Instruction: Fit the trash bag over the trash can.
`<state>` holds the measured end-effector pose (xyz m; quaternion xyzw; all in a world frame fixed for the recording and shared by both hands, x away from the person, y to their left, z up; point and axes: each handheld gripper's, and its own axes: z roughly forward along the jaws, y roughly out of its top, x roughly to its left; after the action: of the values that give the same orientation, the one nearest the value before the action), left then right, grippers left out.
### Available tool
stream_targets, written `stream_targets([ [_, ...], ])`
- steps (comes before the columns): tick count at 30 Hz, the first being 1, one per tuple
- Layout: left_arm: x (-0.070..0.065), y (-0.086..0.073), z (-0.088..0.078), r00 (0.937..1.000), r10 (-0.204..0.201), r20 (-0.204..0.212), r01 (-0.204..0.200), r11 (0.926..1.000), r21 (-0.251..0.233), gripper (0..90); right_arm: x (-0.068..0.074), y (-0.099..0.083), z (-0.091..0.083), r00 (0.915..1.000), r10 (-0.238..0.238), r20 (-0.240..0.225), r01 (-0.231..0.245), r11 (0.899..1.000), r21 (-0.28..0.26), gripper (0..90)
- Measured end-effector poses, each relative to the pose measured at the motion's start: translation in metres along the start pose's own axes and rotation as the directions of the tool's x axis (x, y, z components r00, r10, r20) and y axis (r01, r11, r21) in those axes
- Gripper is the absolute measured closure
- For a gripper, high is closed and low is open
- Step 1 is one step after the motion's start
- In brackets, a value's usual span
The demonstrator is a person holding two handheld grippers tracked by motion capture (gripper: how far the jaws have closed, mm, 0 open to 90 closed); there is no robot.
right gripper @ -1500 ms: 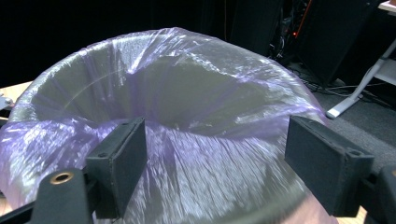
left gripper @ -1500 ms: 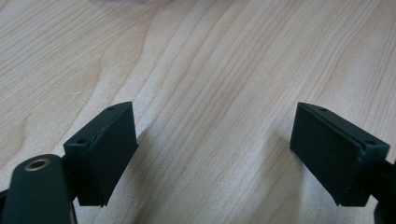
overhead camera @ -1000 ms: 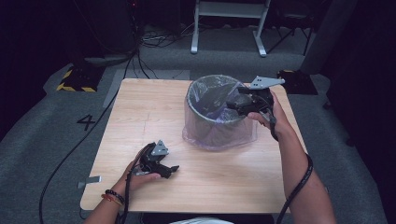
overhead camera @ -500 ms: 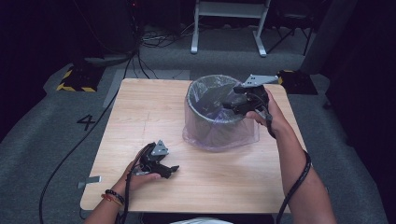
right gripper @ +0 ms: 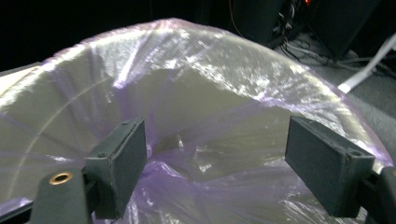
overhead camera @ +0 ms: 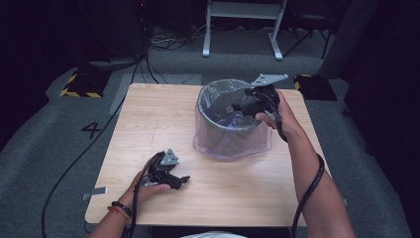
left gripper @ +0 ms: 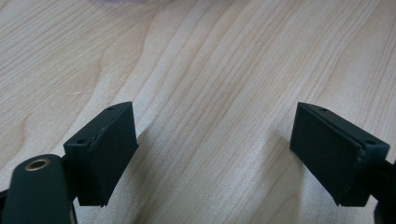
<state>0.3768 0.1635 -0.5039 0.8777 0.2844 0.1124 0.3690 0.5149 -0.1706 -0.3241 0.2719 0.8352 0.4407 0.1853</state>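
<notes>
Shifted slightly leftward over bin rim since a second ago: right gripper (overhead camera: pixel 241 106), fingers (right gripper: pixel 122 161) wide, empty, above purple-lined waste bin (overhead camera: pixel 218 130) at surface (overhead camera: pixel 148 119) far right. Resting near front edge: left gripper (overhead camera: pixel 183 179), fingers wide, empty.

In the middle of the frame we see a wooden tabletop (overhead camera: pixel 148 124) on grey carpet. Right of centre stands a bin (overhead camera: pixel 228 121) lined with a pale purple bag (overhead camera: pixel 218 144) that drapes down its outside. The right gripper (overhead camera: pixel 237 108) hangs over the bin's right rim, reaching inward. At the lower left, the left gripper (overhead camera: pixel 184 181) rests on the tabletop, well apart from the bin.
</notes>
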Motion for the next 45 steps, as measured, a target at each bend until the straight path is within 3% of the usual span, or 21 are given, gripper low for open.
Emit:
stream_targets([
  [9,0.000,0.000,0.000,1.0000,0.000,0.000,0.000,1.0000,0.000,14.5,-0.001,-0.003,0.005,0.9995,-0.032,-0.003,0.032,0.997,0.064,22.5],
  [14,0.000,0.000,0.000,1.0000,0.000,0.000,0.000,1.0000,0.000,14.5,0.004,-0.003,0.011,0.9966,-0.078,-0.025,0.081,0.989,0.125,23.0],
  [27,0.000,0.000,0.000,1.0000,0.000,0.000,0.000,1.0000,0.000,14.5,0.007,0.003,0.011,0.9959,-0.090,-0.012,0.091,0.977,0.194,22.5],
  [33,0.000,0.000,0.000,1.0000,0.000,0.000,0.000,1.0000,0.000,14.5,0.007,0.004,0.009,0.9937,-0.105,0.040,0.094,0.970,0.223,22.5],
  [45,0.000,0.000,0.000,1.0000,0.000,0.000,0.000,1.0000,0.000,14.5,0.006,0.003,0.013,0.9956,-0.089,0.030,0.077,0.959,0.274,24.3],
])
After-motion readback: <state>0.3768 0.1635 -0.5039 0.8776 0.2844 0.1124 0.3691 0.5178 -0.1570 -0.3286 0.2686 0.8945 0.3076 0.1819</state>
